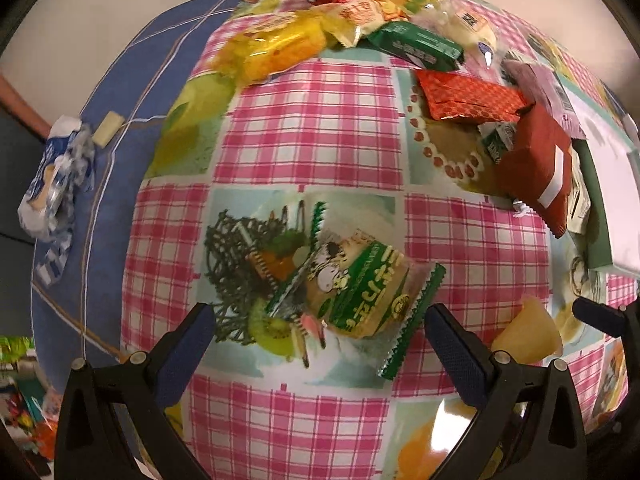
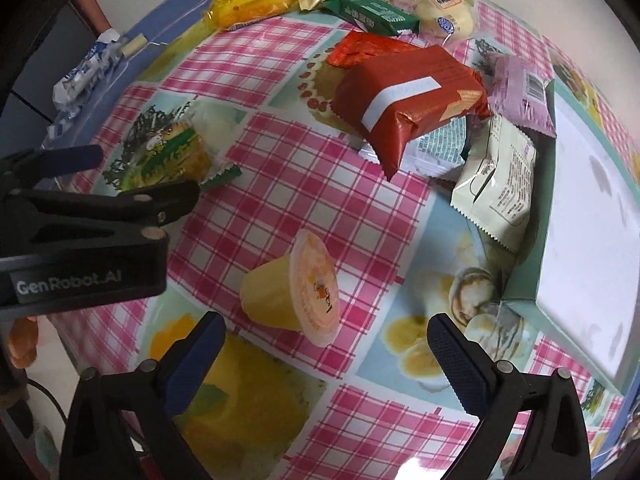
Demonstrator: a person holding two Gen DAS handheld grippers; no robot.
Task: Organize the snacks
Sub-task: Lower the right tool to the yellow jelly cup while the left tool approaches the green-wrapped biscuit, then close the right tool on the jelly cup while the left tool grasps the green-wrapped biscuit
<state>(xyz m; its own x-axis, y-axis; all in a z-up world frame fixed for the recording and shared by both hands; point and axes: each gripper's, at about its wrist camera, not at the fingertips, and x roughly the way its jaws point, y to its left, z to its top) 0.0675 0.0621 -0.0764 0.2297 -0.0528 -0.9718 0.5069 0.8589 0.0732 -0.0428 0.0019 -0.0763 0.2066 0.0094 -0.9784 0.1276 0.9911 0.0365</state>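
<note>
A: Where is the left tool point(image 1: 320, 340)?
B: Spread wide, holding nothing, over the green-edged clear snack packet point(image 1: 352, 288) lying on the pink-checked desk point(image 1: 312, 120).
A: And the right tool point(image 2: 324, 344)?
B: Equally wide, empty, framing the tipped yellow plastic jelly cup point(image 2: 292, 292).

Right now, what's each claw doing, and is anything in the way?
Left gripper open over green cartoon snack packet, not touching. Right gripper open, facing tipped yellow jelly cup. Teal box empty; nothing blocks either.
</note>
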